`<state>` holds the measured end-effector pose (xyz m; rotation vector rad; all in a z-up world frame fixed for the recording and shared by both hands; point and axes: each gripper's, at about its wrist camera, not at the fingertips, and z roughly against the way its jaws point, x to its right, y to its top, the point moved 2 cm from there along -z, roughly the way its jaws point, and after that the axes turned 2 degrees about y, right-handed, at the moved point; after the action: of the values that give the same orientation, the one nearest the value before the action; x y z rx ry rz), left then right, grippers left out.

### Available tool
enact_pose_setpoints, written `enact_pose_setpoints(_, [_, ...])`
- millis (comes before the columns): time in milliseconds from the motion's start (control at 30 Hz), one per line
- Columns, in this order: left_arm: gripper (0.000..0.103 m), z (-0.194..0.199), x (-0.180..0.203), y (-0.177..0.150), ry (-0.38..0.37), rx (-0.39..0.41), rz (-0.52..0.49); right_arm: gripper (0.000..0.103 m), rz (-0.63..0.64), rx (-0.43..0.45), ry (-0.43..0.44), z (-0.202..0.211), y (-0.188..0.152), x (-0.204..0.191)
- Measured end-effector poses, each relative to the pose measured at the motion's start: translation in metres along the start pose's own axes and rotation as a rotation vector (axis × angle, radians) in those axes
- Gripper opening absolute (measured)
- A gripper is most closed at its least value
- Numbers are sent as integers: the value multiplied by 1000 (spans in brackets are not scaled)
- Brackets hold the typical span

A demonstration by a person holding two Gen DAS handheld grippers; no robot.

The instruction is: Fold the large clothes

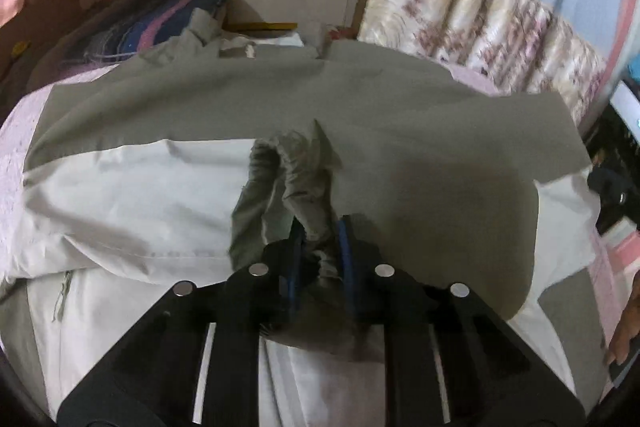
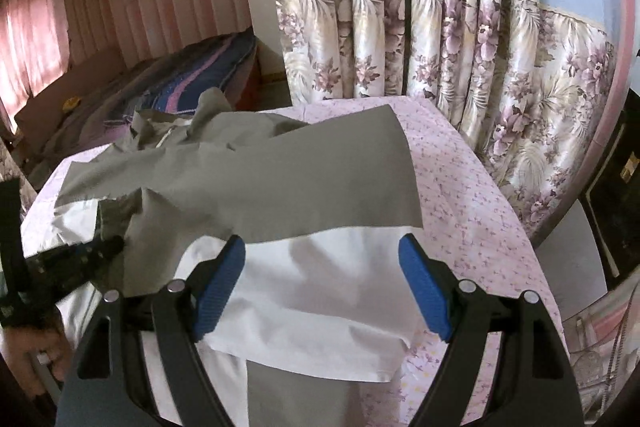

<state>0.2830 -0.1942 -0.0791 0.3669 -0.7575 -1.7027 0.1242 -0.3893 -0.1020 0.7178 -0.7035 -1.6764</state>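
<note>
Garment: a large grey-and-white jacket [image 1: 360,115] lies spread over the bed [image 2: 472,187], ahead of and beneath both tongs.
Left tongs [image 1: 320,227]: pressed together on a bunched grey fold of the jacket, which stands up in a crumpled ridge just ahead of the blue pads [image 1: 344,239] (the rest of the grey panel lies flat beyond).
Right tongs [image 2: 322,263]: spread wide, nothing between the blue pads, hovering above the white part of the jacket near its right edge.
Zip pocket [image 1: 64,291]: on the white panel, well to the left of the left tongs.
Bed sheet: pink with small flowers, showing to the right of the right tongs.
Curtain [image 2: 440,39]: blue over a floral band, hanging beyond the bed.
Hand [image 2: 36,351]: at the left edge of the right wrist view, gripping the other tool's handle.
</note>
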Motion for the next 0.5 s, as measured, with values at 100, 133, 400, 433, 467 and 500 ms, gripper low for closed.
enact_pose_setpoints(100, [8,15,-17,6,43,52,23,79,2,-2,2,0,0,-1])
enact_pose_setpoints(133, [5,25,-29,11,68,77,37,79,1,0,1,0,0,-2])
enact_pose_setpoints(400, [4,78,-119,41,205,157,86,80,17,1,6,-3,13,-11])
enact_pose_setpoints(433, [4,83,-132,43,216,155,94,80,27,-5,7,-6,15,-14])
enact_pose_setpoints(467, [4,88,-146,45,234,154,90,81,35,-12,8,-10,17,-17])
enact_pose_setpoints(500, [4,89,-153,45,244,149,88,81,49,-23,5,-16,20,-23])
